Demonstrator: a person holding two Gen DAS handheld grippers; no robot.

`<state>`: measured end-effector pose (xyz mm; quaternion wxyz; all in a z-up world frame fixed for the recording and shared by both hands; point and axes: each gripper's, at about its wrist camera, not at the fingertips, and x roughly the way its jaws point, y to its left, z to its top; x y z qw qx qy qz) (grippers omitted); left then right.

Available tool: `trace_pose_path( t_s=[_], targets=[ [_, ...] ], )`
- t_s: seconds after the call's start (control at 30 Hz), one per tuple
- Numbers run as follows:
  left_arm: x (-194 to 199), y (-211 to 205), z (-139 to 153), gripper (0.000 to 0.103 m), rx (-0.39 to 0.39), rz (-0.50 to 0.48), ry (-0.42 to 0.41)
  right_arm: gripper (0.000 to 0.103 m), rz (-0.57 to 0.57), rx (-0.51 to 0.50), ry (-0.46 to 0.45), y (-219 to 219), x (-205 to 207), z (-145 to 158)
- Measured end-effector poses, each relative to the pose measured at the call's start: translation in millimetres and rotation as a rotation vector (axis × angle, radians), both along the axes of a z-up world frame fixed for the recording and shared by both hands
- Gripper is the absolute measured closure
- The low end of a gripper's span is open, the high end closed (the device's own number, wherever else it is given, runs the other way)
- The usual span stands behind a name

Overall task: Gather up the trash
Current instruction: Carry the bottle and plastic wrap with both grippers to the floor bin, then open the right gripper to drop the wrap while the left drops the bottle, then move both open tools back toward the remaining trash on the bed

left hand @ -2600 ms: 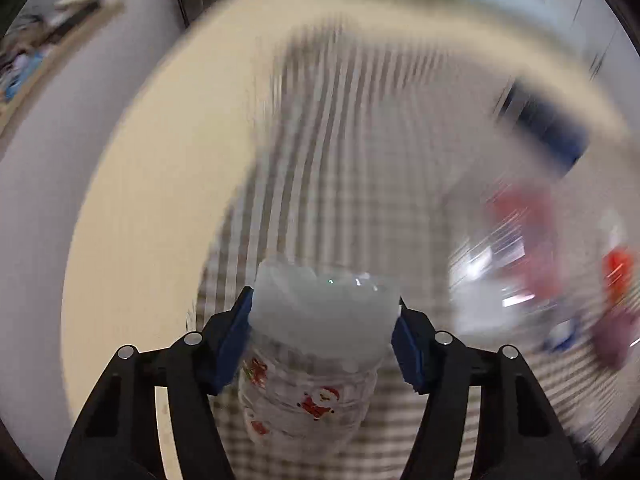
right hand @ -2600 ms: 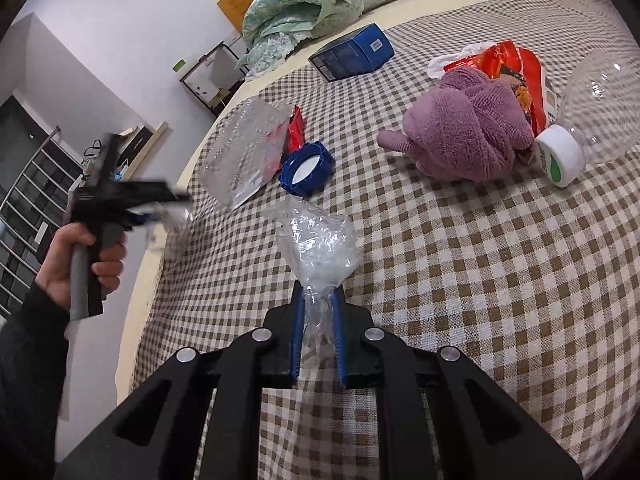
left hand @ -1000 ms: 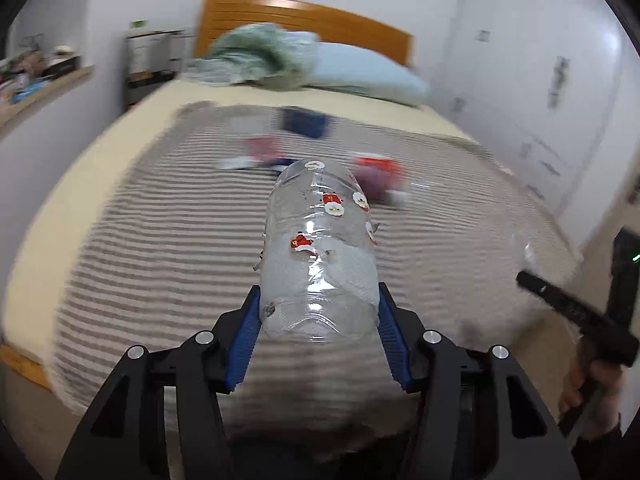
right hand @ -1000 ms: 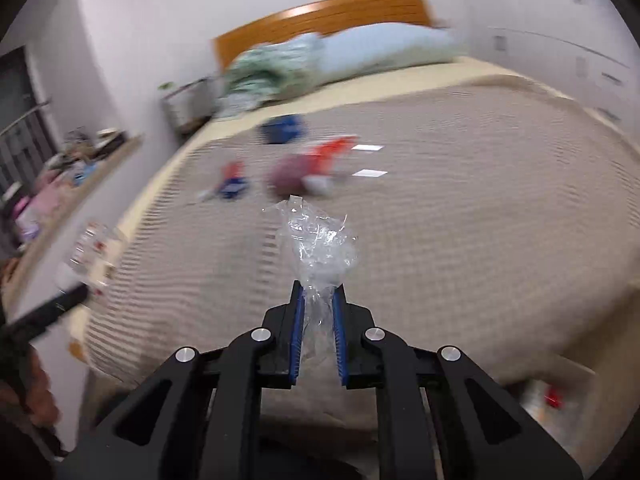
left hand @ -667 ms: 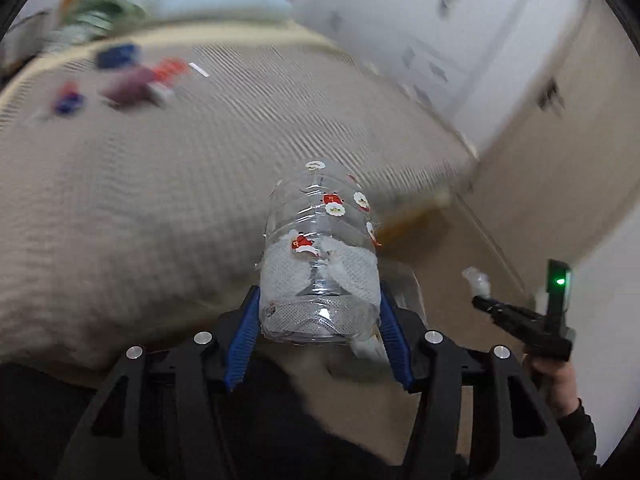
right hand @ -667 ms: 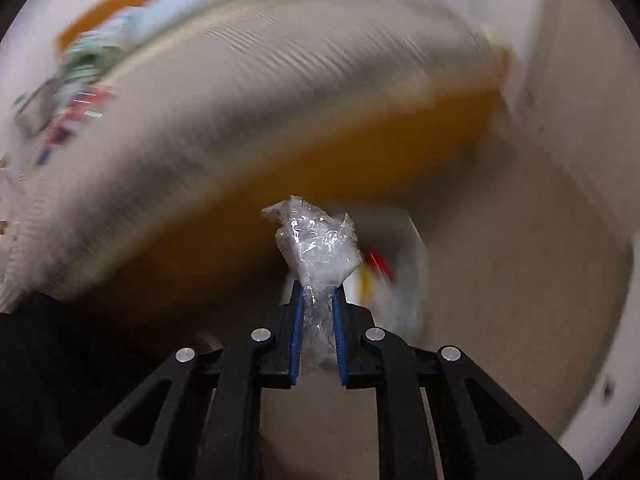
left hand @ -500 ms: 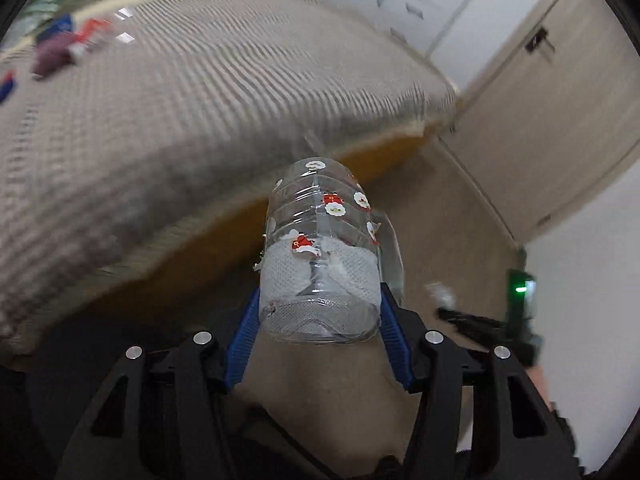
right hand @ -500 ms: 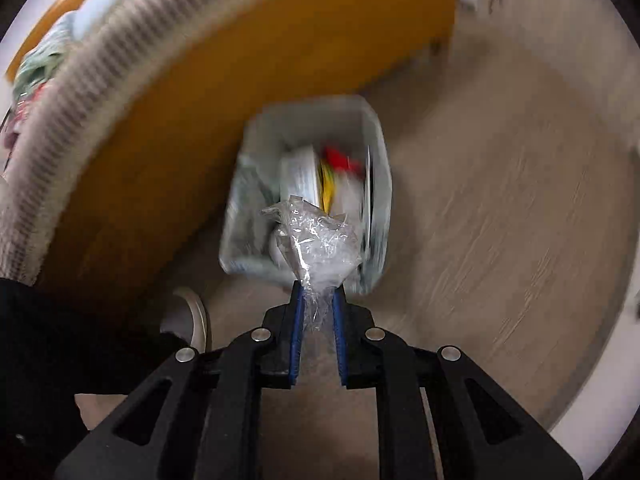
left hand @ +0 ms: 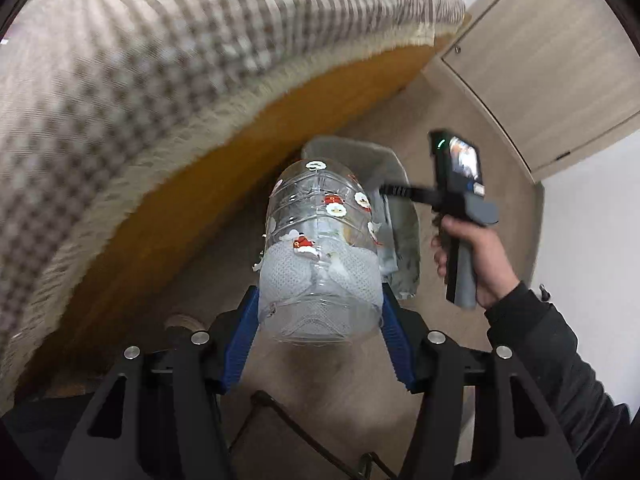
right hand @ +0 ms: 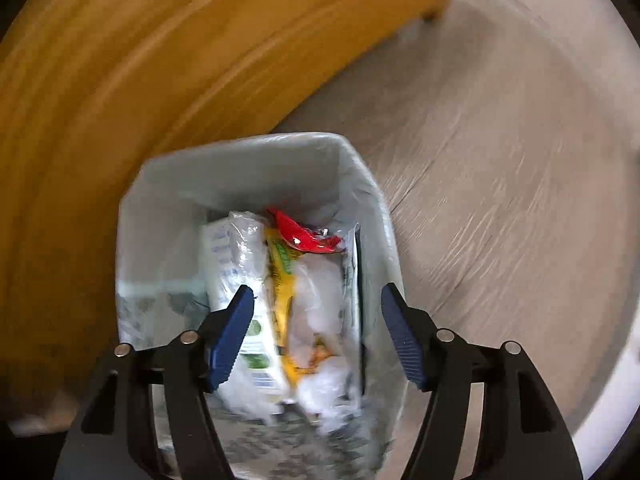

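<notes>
Crinkled film gone; ribbed clear bottle nears lined bin.

A home bedroom: checked bedspread over wooden bed frame, wardrobe doors, lined bin.

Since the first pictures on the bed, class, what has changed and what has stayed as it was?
Both grippers swung from the bed down to the bin. The right gripper has just been opening, with nothing between its fingers; the crumpled plastic wrap is gone from it. The left gripper still clamps the clear bottle.
</notes>
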<state>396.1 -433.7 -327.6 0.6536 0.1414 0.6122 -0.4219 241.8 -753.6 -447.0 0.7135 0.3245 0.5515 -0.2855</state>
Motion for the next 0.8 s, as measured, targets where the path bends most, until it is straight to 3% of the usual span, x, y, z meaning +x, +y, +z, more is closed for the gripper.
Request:
trace_pose_path(
  t_s=[0.17, 0.37, 0.47, 0.5, 0.57, 0.63, 0.73, 0.8],
  targets=[
    [6, -39, -38, 0.047, 0.053, -0.045, 0.090, 0.032, -0.051, -0.018, -0.156, 24, -65, 35],
    [8, -113, -85, 0.046, 0.111, -0.052, 0.164, 0.032, -0.079, -0.067, -0.150, 58, -130, 47],
    [1, -152, -97, 0.035, 0.041, -0.032, 0.167, 0.032, -0.123, -0.057, -0.176, 62, -157, 50],
    [-1, -158, -101, 0.018, 0.019, -0.032, 0.179, 0.032, -0.130, -0.056, -0.180, 64, -160, 51],
    [-5, -181, -118, 0.007, 0.010, -0.056, 0.201, 0.032, -0.143, -0.070, -0.166, 65, -168, 49],
    [-7, -186, -134, 0.007, 0.042, -0.047, 0.193, 0.032, -0.152, -0.053, -0.160, 65, -169, 42],
    [-12, -158, -148, 0.007, 0.054, -0.014, 0.212, 0.032, -0.159, -0.038, -0.161, 64, -170, 37],
    [-12, -141, -152, 0.007, 0.103, -0.018, 0.185, 0.032, -0.149, -0.028, -0.157, 65, -169, 40]
  ],
)
